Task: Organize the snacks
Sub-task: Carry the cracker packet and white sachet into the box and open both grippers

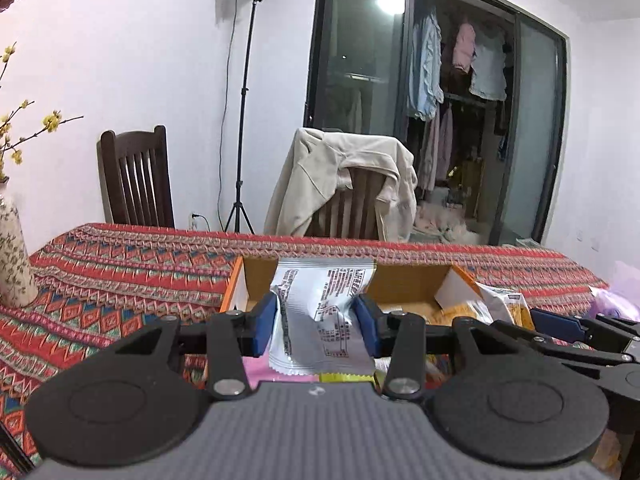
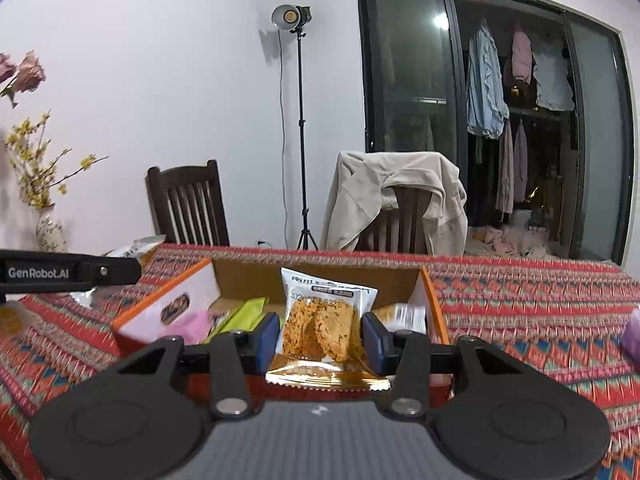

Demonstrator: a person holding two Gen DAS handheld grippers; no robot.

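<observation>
My left gripper (image 1: 316,320) is shut on a silver snack packet (image 1: 320,312) with black print, held upright over an orange-edged cardboard box (image 1: 408,284). My right gripper (image 2: 320,340) is shut on a clear packet of brown crispy snacks (image 2: 324,328), held above the same box (image 2: 248,276). The right gripper's fingers (image 1: 560,326) also show at the right of the left wrist view, with a yellow packet (image 1: 504,306) by them. Inside the box lie pink (image 2: 192,326), green (image 2: 244,312) and white (image 2: 404,316) packets.
The table has a red patterned cloth (image 1: 120,276). A patterned vase (image 1: 12,256) with yellow flowers stands at the left. Two dark wooden chairs (image 1: 136,176) stand behind, one draped with a beige jacket (image 1: 344,176). A light stand (image 1: 244,120) is by the wall. A purple object (image 2: 632,336) lies at the right.
</observation>
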